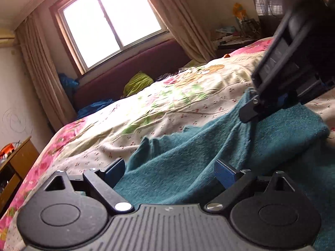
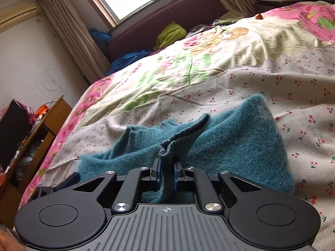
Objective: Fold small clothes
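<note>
A bright window [image 1: 108,21] filled the upper middle of the frame, washing daylight over the room. Beige curtains [image 1: 37,67] hung at both sides. Below it ran a maroon padded headboard [image 1: 134,71]. The bed [image 1: 188,87] wore a floral and cherry-print cover. At lower left stood a wooden cabinet [image 2: 48,125] against a pale wall [image 2: 23,62] marked with scribbles.

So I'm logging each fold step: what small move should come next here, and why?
Probably shut the left hand-held gripper on the teal knit garment. Its jaws stand open around the cloth, while the right hand-held gripper already pinches a raised fold above the floral bedspread. Lifting both ends should fold it evenly.
</note>
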`<state>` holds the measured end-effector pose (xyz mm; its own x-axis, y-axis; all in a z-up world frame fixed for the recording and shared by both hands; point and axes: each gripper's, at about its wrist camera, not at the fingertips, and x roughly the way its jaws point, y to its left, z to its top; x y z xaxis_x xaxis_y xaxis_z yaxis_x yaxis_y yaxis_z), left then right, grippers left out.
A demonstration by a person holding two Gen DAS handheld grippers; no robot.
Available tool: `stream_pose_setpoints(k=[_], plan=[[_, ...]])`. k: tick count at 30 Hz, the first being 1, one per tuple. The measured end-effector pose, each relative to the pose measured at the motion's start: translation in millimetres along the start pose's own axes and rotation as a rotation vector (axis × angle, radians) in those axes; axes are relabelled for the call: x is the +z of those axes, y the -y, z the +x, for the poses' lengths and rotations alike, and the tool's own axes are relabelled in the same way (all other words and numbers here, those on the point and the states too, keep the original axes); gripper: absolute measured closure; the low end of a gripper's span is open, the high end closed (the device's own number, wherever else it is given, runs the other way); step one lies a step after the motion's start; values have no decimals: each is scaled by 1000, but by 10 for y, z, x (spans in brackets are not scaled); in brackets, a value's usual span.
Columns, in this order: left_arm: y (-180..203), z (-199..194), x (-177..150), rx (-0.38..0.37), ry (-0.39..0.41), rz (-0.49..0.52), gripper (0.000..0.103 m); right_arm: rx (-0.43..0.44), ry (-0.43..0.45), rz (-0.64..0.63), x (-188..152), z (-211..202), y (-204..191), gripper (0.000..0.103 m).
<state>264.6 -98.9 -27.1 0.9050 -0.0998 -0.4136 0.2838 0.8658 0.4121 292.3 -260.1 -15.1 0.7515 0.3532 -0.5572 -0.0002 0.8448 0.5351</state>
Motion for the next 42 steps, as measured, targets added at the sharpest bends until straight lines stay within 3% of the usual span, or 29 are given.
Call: stream_pose_setpoints(k=[4, 7, 13, 17, 21, 22, 24, 26, 27, 30, 31, 34, 36, 39, 42], plan=[[192, 43, 89, 35, 64, 48, 0, 86, -19, -1, 113, -96, -70, 92], [229, 28, 126, 50, 98, 55, 1, 92, -24, -14, 151, -139, -105, 92], [12, -223, 70, -17, 136, -35, 2, 88, -9, -5, 203, -166, -36, 94], [160, -281, 84, -68, 164, 33, 2, 81, -10, -30, 191, -169, -84, 94], [345, -168, 130, -55, 133, 91, 4, 80, -23, -38, 188, -160, -69, 94], [385, -106, 163, -49, 119, 93, 8, 85, -27, -37, 183, -162, -64, 94], [392, 49, 223, -64, 85, 73, 31, 88, -32, -44, 173, -175, -65, 94], [307, 170, 261, -125, 25, -11, 73, 97, -35, -48, 171, -193, -61, 94], [234, 218, 267, -164, 0, -75, 79, 103, -36, -50, 172, -206, -58, 95], [-19, 235, 249, -185, -5, -214, 80, 123, -25, -62, 184, -276, -54, 94], [-149, 222, 239, -197, -5, -266, 80, 130, -13, -54, 188, -313, -41, 88], [-652, 195, 201, -205, -11, -432, 81, 146, 46, -67, 158, -455, -16, 88], [-1064, 147, 147, -165, -12, -526, 81, 110, 56, -148, 89, -464, -66, 88], [-1705, 16, 23, -119, 3, -660, 81, 37, -4, -298, -109, -267, -219, 86], [-2242, -196, -43, -50, 42, -717, 81, -19, -48, -502, -418, 35, -508, 81]])
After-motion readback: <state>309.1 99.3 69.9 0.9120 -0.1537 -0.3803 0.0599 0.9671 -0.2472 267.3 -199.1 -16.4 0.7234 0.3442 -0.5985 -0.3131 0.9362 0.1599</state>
